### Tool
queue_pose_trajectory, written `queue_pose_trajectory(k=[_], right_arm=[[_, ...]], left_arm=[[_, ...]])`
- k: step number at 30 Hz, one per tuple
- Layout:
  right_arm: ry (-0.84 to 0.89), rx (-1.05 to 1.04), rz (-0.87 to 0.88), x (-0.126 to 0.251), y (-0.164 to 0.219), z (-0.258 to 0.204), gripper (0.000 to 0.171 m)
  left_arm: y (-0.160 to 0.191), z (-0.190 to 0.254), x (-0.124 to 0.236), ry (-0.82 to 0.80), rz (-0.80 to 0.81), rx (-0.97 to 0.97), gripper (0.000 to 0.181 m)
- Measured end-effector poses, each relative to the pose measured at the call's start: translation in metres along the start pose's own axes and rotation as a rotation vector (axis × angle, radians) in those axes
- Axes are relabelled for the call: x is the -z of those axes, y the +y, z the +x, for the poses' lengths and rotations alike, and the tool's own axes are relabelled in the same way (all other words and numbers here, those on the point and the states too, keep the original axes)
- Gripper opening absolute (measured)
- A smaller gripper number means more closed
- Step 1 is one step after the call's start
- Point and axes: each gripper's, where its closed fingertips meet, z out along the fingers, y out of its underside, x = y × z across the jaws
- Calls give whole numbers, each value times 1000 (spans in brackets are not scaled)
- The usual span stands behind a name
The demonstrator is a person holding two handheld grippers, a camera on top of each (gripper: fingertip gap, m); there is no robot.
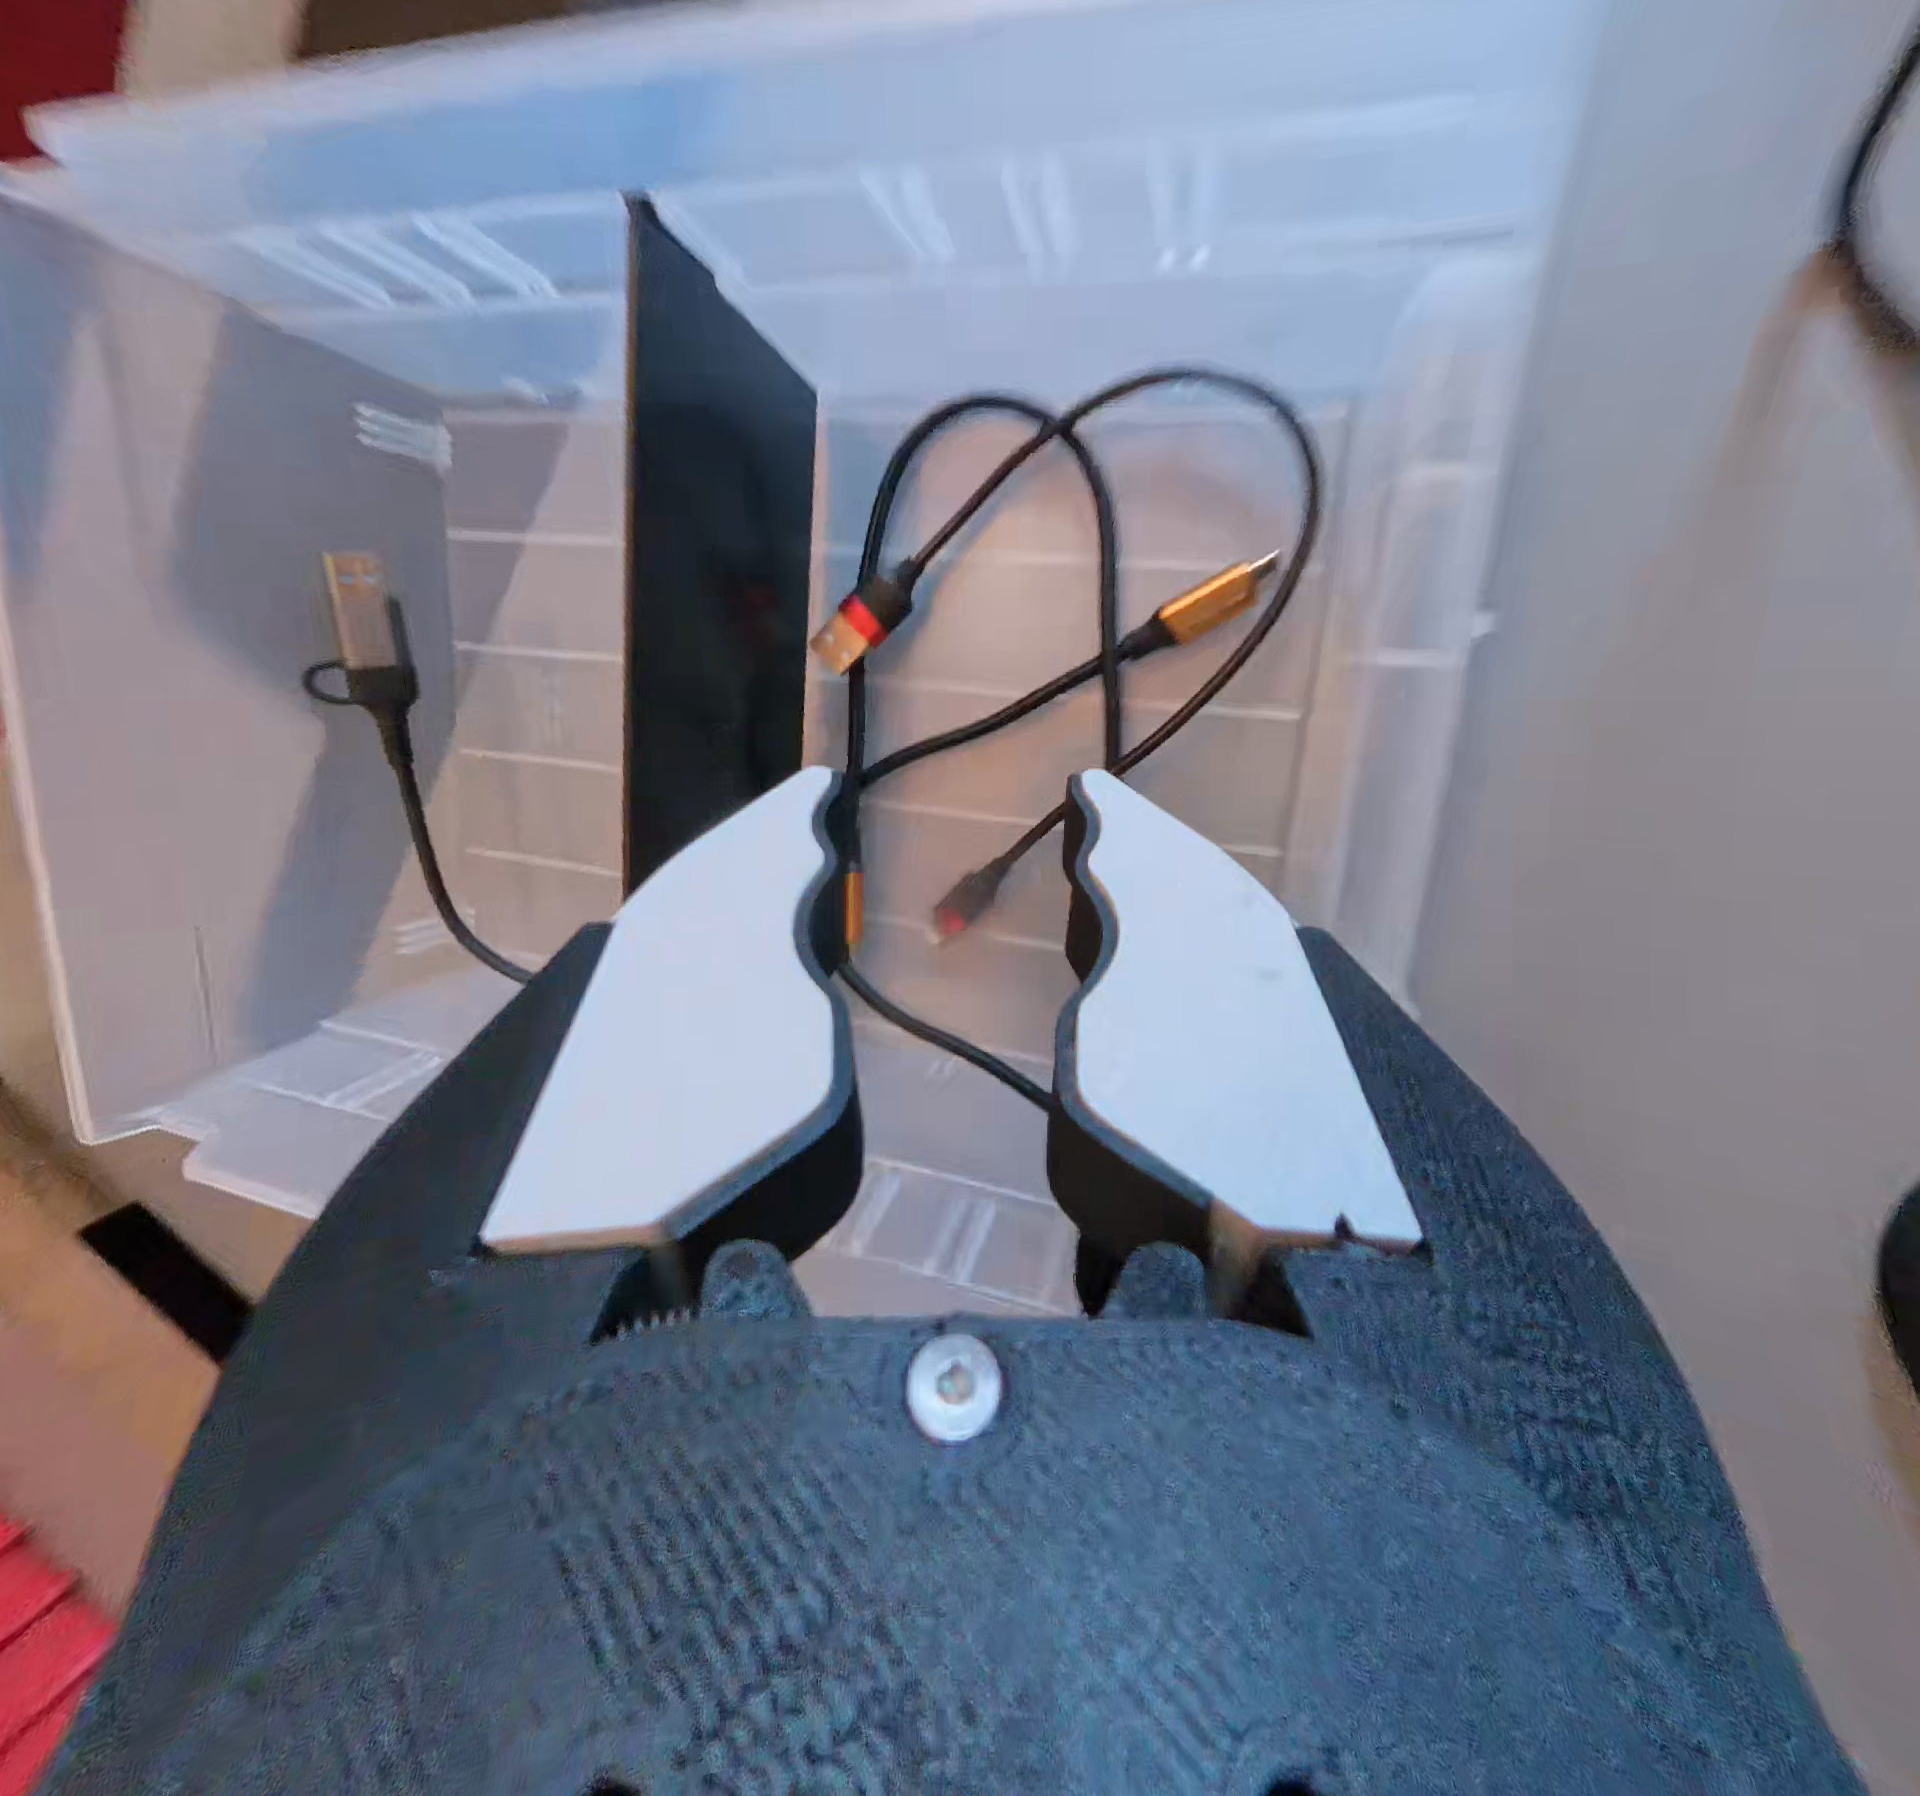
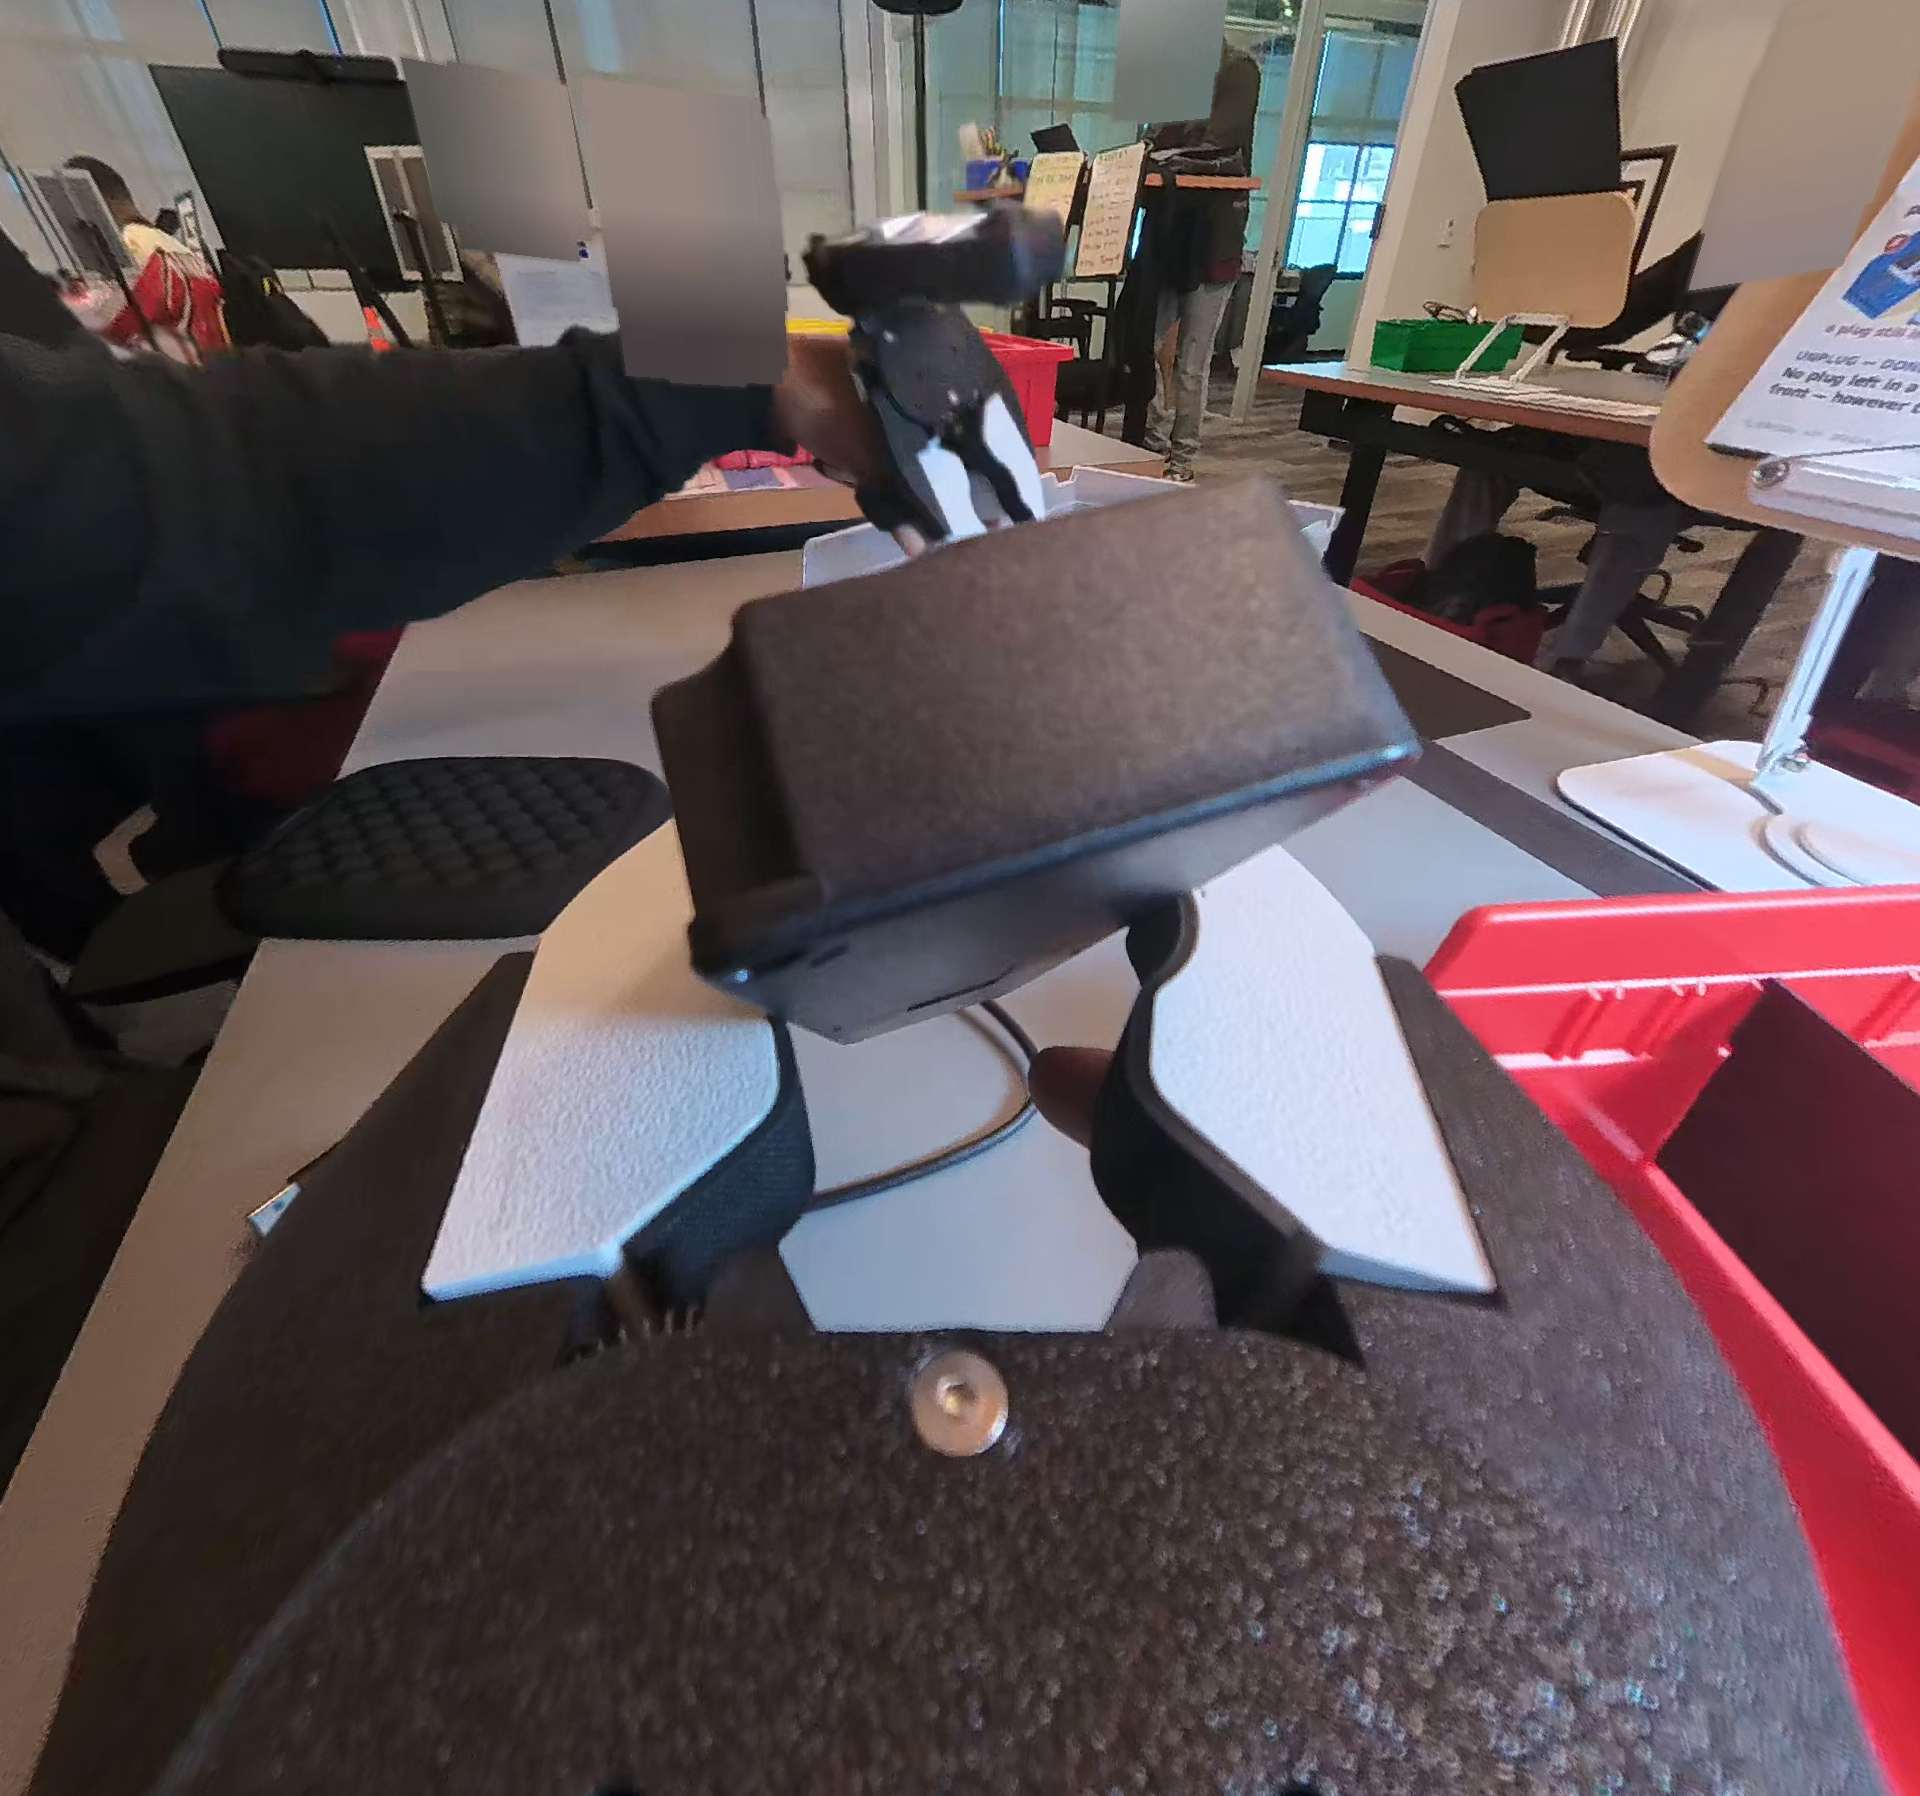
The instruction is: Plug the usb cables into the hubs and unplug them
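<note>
Beyond the left gripper, whose fingers stand apart with nothing pinched, a clear plastic bin holds the loose cables. Well to the left of the left finger, past a black divider, a grey USB plug points up and away, its dark cord trailing back under the gripper body. Just inside the left finger's edge an orange-sleeved plug lies with its long axis running roughly parallel to the finger, apparently touching or nearly touching it. Ahead of that fingertip, a red-banded USB plug slants away to the left. Between the fingers, nearer the right one, a small red-tipped connector points down toward the gripper. Farther ahead and to the right, another orange plug lies slanted, tip up and right. The black cable loops cross one another ahead of both fingertips.

Over at the right gripper, the fingers are clamped on a black hub, tilted, its long side across the fingers; a dark cord curves below it. A red bin sits off its right finger.

My judgement: the left gripper is nearer the cables, and the orange-sleeved plug by its left finger is the closest candidate, already aligned for closing across its width.
</note>
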Motion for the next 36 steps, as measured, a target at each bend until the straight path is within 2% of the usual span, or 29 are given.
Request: queue_pose_trajectory(k=[1,4,7,12,15,21,23,26,29,31,33,34,36], right_arm=[[6,-5,1,1,2,1,68],[9,-18,-2,4,7,3,68],[3,-30,5,5,6,3,68],[-14,-42,-5,3,9,2,68],[-14,-43,-17,2,12,2,68],[8,-28,-6,5,7,3,68],[18,-23,3,7,4,5,68],[26,-22,14,8,1,6,68],[34,-20,20,9,0,8,68],[41,-15,26,10,-1,10,68],[49,-16,32,12,-2,13,68],[52,-19,39,13,-3,14,68],[55,-28,49,14,-4,15,68]], left_arm=[[6,-2,-9,11,-78,-6,38],[28,-5,-25,72,-298,-8,37],[53,-1,-21,153,-499,60,39],[82,13,-8,198,-705,118,42],[92,18,-16,147,-783,108,41],[106,1,-13,-83,-991,-149,9],[92,-4,-2,-123,-939,-166,0],[63,-8,22,-124,-778,-120,0],[26,5,50,-18,-542,-23,0],[-8,30,72,126,-323,26,0],[-31,38,93,132,-175,41,0],[-36,44,99,135,-136,19,0],[-26,44,100,83,-158,-53,0]])
